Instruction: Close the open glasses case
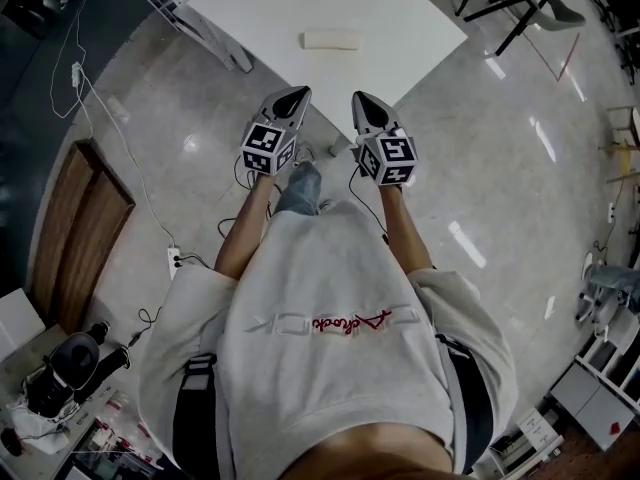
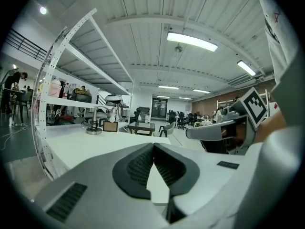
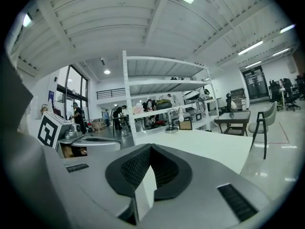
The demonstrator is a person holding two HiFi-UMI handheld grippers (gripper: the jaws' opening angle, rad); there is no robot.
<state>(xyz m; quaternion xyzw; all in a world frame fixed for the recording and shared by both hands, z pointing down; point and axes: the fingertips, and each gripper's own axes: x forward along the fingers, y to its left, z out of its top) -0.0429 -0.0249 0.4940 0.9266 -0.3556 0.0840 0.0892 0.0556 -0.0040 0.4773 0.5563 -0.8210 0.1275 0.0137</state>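
Note:
A cream oblong glasses case (image 1: pixel 332 39) lies on the white table (image 1: pixel 260 8), near its front corner; from here I cannot tell whether its lid is up or down. My left gripper (image 1: pixel 298 96) and right gripper (image 1: pixel 360 100) are held side by side over the floor, just short of the table's corner, both pointing at the table. Each is shut with nothing between its pads. In the left gripper view the dark pads (image 2: pixel 138 168) meet, and the right gripper (image 2: pixel 224 128) shows at the right. In the right gripper view the pads (image 3: pixel 133 168) meet too. The case is hidden in both gripper views.
A white shelving rack (image 2: pixel 57 80) stands along the table's side, with small items on the tabletop by it (image 3: pixel 171 128). A black-framed chair (image 1: pixel 530 8) stands at the far right. A wooden board (image 1: pixel 80 228), a power strip (image 1: pixel 175 260) and cables lie on the glossy floor.

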